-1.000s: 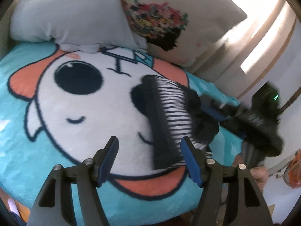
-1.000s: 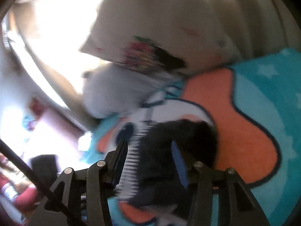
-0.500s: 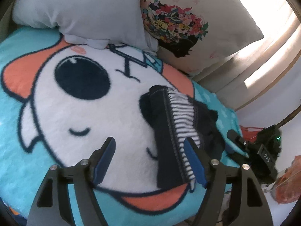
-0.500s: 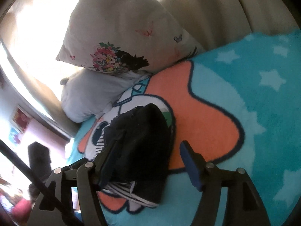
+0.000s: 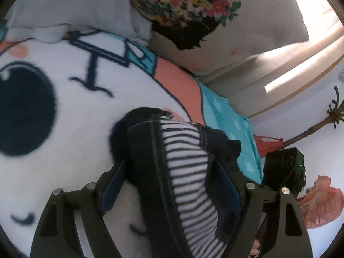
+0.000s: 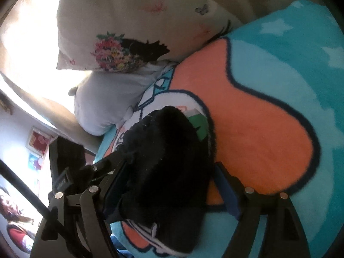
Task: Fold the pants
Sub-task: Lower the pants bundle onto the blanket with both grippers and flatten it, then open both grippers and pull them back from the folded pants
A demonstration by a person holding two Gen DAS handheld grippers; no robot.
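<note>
Both grippers had come down closer to the folded pants [image 5: 172, 172] than a second before, and both sets of jaws had just been opening. Nearest the left wrist camera, the left gripper [image 5: 169, 185] stood with its jaws apart and the bundle between them; whether the blue pads [image 5: 111, 189] touched the cloth could not be told. The right gripper [image 6: 169, 189] likewise straddled the bundle with jaws wide, its right pad clear of the fabric.

The pants lay as a compact, dark, fuzzy bundle with a black-and-white striped panel on top, its long axis running away from the left camera. They rested on the cartoon-face blanket [image 5: 64, 129], on the white part near the orange patch and the blanket's edge. Beyond, large dark letters on the blanket were only partly readable. Farthest were a grey pillow [image 5: 75, 4] and a flower-print pillow [image 5: 247, 21].
</note>
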